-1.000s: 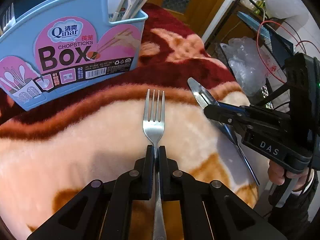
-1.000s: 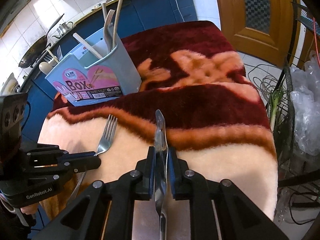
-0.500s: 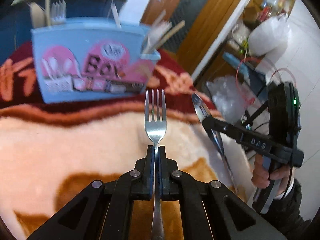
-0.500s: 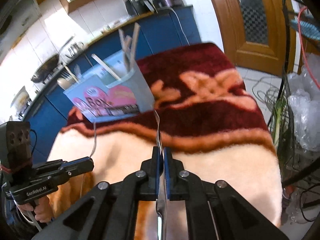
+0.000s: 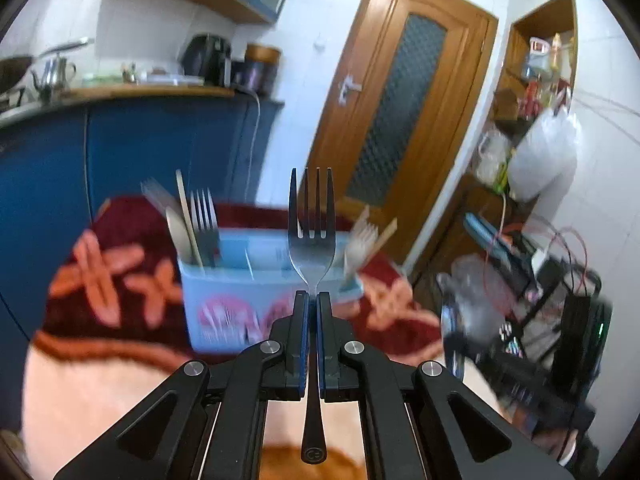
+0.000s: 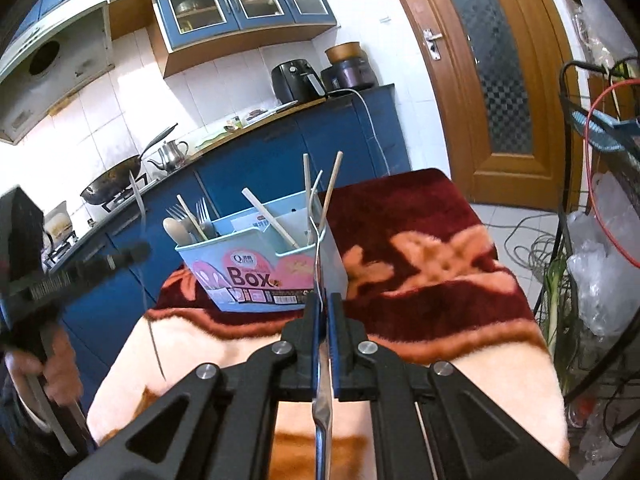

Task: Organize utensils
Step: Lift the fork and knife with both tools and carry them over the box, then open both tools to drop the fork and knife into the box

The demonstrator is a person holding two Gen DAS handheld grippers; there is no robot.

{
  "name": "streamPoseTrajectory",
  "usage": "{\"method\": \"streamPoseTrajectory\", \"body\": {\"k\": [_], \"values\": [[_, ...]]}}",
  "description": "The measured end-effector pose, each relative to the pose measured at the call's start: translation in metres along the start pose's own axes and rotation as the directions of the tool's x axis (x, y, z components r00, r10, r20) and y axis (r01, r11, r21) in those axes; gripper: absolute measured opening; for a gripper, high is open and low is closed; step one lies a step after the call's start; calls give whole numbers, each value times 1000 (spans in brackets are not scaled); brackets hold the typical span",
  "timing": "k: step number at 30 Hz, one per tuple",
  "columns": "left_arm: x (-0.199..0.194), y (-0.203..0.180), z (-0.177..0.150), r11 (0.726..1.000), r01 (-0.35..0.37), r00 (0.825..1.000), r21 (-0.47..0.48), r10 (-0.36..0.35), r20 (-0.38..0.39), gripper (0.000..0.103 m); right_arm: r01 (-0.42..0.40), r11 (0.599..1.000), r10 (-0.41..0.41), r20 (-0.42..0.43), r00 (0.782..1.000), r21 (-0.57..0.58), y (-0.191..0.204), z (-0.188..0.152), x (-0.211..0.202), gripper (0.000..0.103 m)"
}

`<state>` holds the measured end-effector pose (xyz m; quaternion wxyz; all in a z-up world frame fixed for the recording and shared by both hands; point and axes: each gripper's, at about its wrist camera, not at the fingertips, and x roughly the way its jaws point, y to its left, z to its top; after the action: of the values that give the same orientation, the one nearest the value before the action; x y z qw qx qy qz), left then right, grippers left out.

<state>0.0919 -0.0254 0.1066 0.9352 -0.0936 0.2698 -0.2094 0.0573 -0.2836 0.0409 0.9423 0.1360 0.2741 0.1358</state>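
My left gripper (image 5: pixel 312 300) is shut on a steel fork (image 5: pixel 312 224), tines pointing forward and up, lifted above the blanket. A light blue chopsticks box (image 5: pixel 224 312) stands just beyond it and holds forks, a spoon and chopsticks. My right gripper (image 6: pixel 323 300) is shut on a table knife (image 6: pixel 322 420), seen edge-on, its thin blade reaching up in front of the box (image 6: pixel 256 276). In the right wrist view the left gripper (image 6: pixel 132 254) hangs at the left with the fork (image 6: pixel 144 264) edge-on. In the left wrist view the right gripper (image 5: pixel 476 344) is a blur at the right.
A red and peach fleece blanket (image 6: pixel 420 264) covers the table. Blue kitchen cabinets (image 6: pixel 280 152) with a wok and kettle stand behind. A wooden door (image 6: pixel 500 80) is at the back right, a wire rack (image 6: pixel 592 184) with plastic bags and cables at the right edge.
Both grippers have lifted off the blanket, carrying the fork and the knife, and tilted upward. The right jaws tightened on the knife. The box now sits lower in both views.
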Motion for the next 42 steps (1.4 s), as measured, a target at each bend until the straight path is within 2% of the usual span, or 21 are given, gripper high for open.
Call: {"method": "streamPoseTrajectory", "body": {"k": [5,10,16,19,23,30,34,39,42], "values": [[-5,1,39,998,-54,993,32,50,110,3,1,1000,-1,18,1000,1,2,3,1,6],[1,13,61,993,-113,979,13,109,174,3,-16,1000,16,49,999,3,4,10,-2,6],[22,28,74,983,-185,958,-12,183,221,3,-24,1000,25,92,995,-16,14,30,2,6],[29,34,77,976,-216,942,-18,214,259,3,-15,999,22,133,991,-51,25,46,5,5],[38,41,79,973,-228,928,-38,229,295,3,-6,997,21,187,982,-80,36,67,10,5],[57,44,61,971,-236,930,-28,234,282,3,38,990,3,294,956,-134,57,104,20,5],[67,47,50,971,-237,937,-25,235,257,3,65,986,-13,313,950,-155,63,113,32,5],[77,53,41,973,-228,947,-36,230,226,3,75,984,-29,268,963,-161,63,107,61,5],[82,52,37,974,-225,954,-20,224,199,3,61,987,-30,202,979,-150,57,98,82,6]]}}
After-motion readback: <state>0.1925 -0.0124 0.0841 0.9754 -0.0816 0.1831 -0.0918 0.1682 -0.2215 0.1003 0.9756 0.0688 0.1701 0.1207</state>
